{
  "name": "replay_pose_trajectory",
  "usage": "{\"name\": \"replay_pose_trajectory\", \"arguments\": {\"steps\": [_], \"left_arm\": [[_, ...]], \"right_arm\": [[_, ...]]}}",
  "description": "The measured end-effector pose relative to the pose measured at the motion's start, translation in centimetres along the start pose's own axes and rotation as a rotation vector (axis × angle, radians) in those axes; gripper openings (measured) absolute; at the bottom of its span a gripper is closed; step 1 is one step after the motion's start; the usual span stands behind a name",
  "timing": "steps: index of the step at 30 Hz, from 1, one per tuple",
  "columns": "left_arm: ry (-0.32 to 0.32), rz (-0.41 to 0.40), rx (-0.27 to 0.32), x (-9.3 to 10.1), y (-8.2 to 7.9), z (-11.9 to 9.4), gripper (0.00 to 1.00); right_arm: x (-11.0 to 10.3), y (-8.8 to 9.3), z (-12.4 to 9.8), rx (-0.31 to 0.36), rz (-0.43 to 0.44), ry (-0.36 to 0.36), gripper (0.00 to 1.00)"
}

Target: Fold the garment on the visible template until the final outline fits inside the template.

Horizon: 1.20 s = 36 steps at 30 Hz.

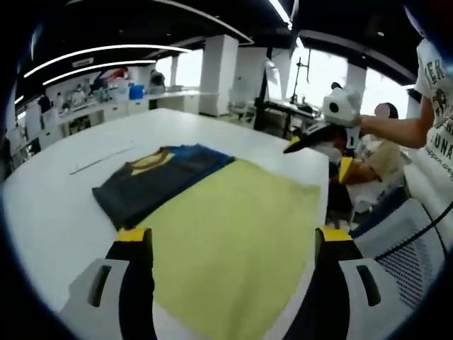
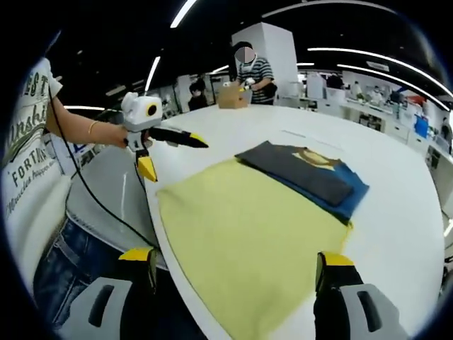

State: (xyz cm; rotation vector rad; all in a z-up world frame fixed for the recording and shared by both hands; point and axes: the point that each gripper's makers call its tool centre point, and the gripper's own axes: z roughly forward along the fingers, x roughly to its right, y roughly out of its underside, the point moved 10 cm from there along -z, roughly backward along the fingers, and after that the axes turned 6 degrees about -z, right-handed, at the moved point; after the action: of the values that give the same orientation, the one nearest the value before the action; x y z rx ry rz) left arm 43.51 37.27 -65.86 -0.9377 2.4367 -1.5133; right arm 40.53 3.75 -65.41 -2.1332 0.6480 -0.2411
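A folded dark grey and blue garment [image 1: 152, 180] with a yellow print lies on the white table [image 1: 56, 212]. It runs along the far edge of the yellow template mat [image 1: 233, 241], its blue hem just over the mat's edge. My left gripper [image 1: 233, 241] hovers open over the near part of the mat, nothing between its jaws. The right gripper [image 1: 316, 163] comes in from the right, held by a hand, jaws spread. In the right gripper view the garment [image 2: 304, 173] lies beyond the mat [image 2: 241, 227]; my right gripper [image 2: 236, 261] is open, and the left gripper [image 2: 177, 161] is open at upper left.
The table's rounded edge [image 2: 152, 234] runs close below the mat. The person holding the grippers stands there in a white printed shirt [image 2: 28, 149]. A mesh chair [image 1: 403, 248] stands beside the table. A person in a striped top [image 2: 251, 71] handles a cardboard box [image 2: 230, 95] at the far end.
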Motion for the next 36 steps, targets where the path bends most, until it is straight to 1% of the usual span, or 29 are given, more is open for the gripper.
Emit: {"name": "replay_pose_trajectory", "arguments": {"steps": [4, 6, 7, 9, 11, 15, 17, 20, 24, 26, 28, 34, 36], "left_arm": [[0.015, -0.008, -0.019, 0.5, 1.2, -0.8, 0.84], [0.022, 0.012, -0.048, 0.7, 1.8, -1.1, 0.8], [0.028, 0.04, -0.079, 0.7, 2.2, -1.4, 0.78], [0.027, 0.071, -0.118, 0.9, 2.8, -1.7, 0.73], [0.035, 0.089, -0.147, 1.0, 3.4, -1.8, 0.7], [0.035, 0.105, -0.18, 1.5, 4.1, -2.0, 0.62], [0.042, 0.115, -0.193, 1.6, 4.5, -2.1, 0.57], [0.036, 0.105, -0.217, 1.6, 5.0, -2.0, 0.49], [0.024, 0.144, -0.255, 1.6, 5.3, -2.1, 0.47], [0.023, 0.144, -0.262, 1.6, 5.5, -2.2, 0.44], [0.02, 0.141, -0.275, 1.5, 5.8, -2.3, 0.41], [0.009, 0.157, -0.318, 1.4, 6.5, -2.6, 0.37], [0.003, 0.163, -0.323, 1.3, 6.7, -2.7, 0.36]], "right_arm": [[-0.4, 0.7, 0.0, -0.048, -0.018, -0.023, 0.86], [-0.6, 1.1, 0.1, -0.071, -0.024, -0.031, 0.81], [-0.6, 1.3, 0.1, -0.082, -0.025, -0.031, 0.78], [-0.8, 1.6, 0.1, -0.111, -0.036, -0.042, 0.72], [-0.8, 1.9, 0.2, -0.118, -0.039, -0.038, 0.69], [-1.0, 2.7, 0.2, -0.175, -0.074, -0.047, 0.67], [-1.0, 3.1, 0.3, -0.196, -0.084, -0.052, 0.63], [-1.0, 3.6, 0.3, -0.22, -0.087, -0.056, 0.57], [-0.9, 4.3, 0.3, -0.26, -0.117, -0.057, 0.52], [-0.9, 4.6, 0.3, -0.287, -0.136, -0.069, 0.46], [-1.0, 4.8, 0.3, -0.295, -0.142, -0.074, 0.4], [-0.8, 5.3, 0.1, -0.352, -0.189, -0.092, 0.32], [-0.8, 5.4, 0.2, -0.359, -0.194, -0.094, 0.31]]}}
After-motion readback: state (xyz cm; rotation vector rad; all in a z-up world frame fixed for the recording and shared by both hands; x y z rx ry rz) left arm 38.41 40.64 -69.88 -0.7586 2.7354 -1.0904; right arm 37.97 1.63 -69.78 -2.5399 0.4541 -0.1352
